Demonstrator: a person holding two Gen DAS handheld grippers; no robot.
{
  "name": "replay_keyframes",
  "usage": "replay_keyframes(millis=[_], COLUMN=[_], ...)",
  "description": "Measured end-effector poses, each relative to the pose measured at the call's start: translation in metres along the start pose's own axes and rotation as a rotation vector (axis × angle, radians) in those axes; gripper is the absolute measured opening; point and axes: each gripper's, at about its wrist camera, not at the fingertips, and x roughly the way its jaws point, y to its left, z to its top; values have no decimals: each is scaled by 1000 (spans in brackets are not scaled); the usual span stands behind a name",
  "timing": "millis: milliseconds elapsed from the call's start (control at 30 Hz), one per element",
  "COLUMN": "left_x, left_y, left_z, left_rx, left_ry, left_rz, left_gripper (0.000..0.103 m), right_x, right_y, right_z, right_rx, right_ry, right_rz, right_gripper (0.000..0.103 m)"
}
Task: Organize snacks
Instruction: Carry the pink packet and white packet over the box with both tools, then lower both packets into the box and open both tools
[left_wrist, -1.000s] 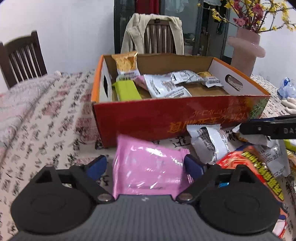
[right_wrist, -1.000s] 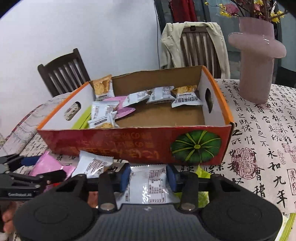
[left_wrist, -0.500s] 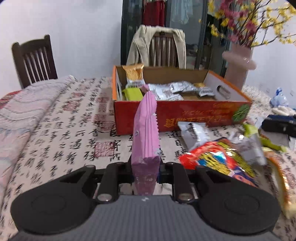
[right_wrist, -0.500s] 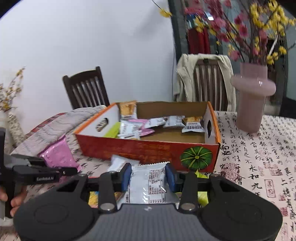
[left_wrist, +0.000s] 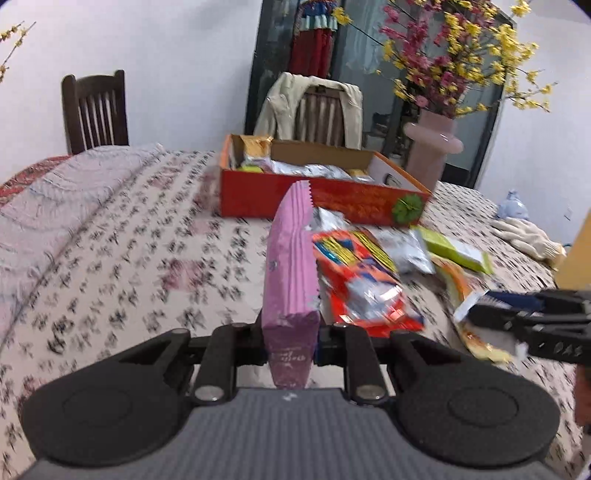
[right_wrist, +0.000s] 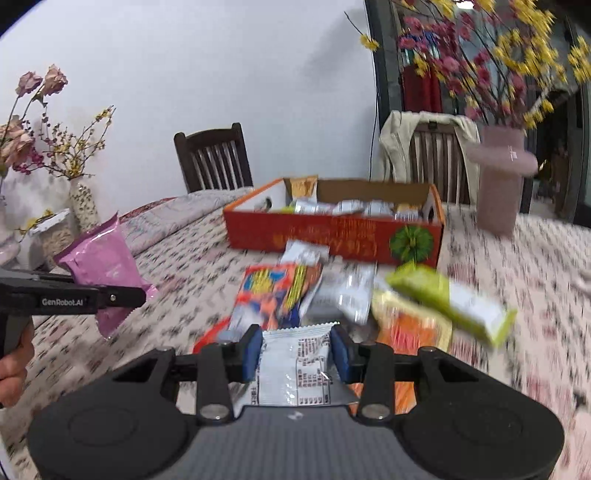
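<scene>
While both views are smeared with motion blur, you can still tell what each hand has. Your left gripper (left_wrist: 291, 341) has its fingers clamped on the pink packet (left_wrist: 291, 266), which stands on edge and sticks up above the worktop (left_wrist: 122, 236); its lower end is cut off behind the gripper body, and the faint print there is too blurry to read. Your right gripper (right_wrist: 295, 350) has its blue fingers (right_wrist: 252, 349) pressed against both sides of the white packet (right_wrist: 297, 369). There's small dark print on that wrapper, but I can't make it out.

From the right wrist view, the left tool's side reads "GenRobot.AI". The red box (right_wrist: 332, 232) sits farther back on the worktop with a green pumpkin picture and gold characters on its front, unreadable here. Packets lie inside it, mostly hidden by the front wall. Between you and the box is the loose pile: a red-orange bag (right_wrist: 277, 291), a green bar (right_wrist: 448, 302) and silvery wrappers, overlapping each other so their edges are hard to sort out. The pink vase (right_wrist: 498, 184) stands just right of the box.
</scene>
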Motion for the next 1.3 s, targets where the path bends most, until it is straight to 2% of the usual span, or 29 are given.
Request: replay_keyframes(millis=[233,433,567,733,867,1000,1067,1167,1300], left_x=[-1,9,23,46,73,115,142,192,247], left_y=[-16,-17,-17,-27,-40,-47,-48,-40,-30], left_z=[-1,8,30,79,119,156,169,183,190], left_rx=[30,39,64,119,173,171,188,132,20], left_ry=[2,3,-11,-69,-125,-127,-106,-8,103], left_rz=[-21,-35,-49,-129,-159,-188,-203,-247,-321], left_gripper=[21,21,21,21,21,21,21,21,21], right_x=[-12,-10,-1,12,31,61,82,123,185], right_y=[-9,-9,-13,-27,-49,-67,-80,-106,-133], right_z=[-30,-26,-14,23,67,111,132,160,182], right_rx=[55,51,51,47,116,131,159,255,330], right_ry=[40,26,15,-42,-101,-159,-181,-156,-99], right_rz=[-21,-10,-5,-11,24,-5,-7,41,2], right_gripper=[40,40,40,40,40,40,40,40,40])
